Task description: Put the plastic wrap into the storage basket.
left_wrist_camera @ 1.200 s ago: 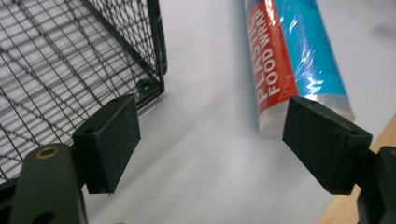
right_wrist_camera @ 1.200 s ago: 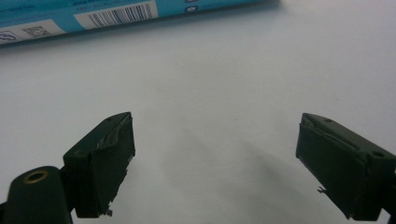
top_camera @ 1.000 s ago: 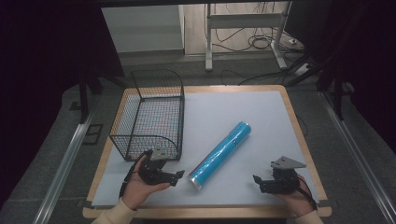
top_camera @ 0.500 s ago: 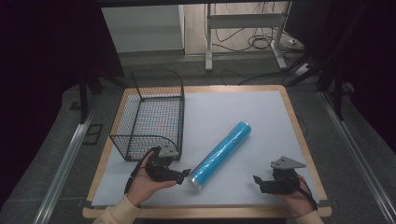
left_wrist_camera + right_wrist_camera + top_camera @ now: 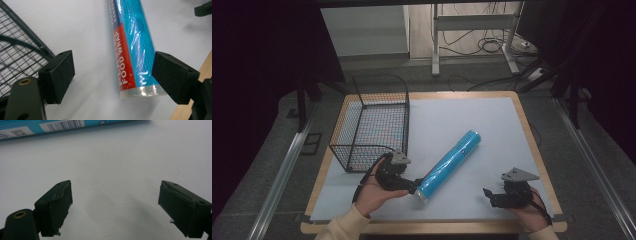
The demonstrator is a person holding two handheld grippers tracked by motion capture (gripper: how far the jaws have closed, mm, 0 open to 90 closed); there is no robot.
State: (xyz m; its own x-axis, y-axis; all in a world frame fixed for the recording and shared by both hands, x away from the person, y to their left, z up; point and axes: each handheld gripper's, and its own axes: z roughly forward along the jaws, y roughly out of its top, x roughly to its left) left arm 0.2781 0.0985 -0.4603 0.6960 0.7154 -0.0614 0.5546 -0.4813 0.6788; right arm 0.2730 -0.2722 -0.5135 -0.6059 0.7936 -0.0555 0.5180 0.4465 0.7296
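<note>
left gripper (image 5: 416,187) has slid up to the food wrap roll (image 5: 449,165) near end, jaws just opening to straddle it, nothing gripped; right gripper (image 5: 488,196) idle, open

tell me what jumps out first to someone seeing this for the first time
The bright blue roll of food wrap lies slantwise on the white table top. The left gripper has just been opening its jaws around the roll's near end, not yet pressing on it. A black wire basket stands at the table's left, and the right gripper rests open near the front right.
</note>
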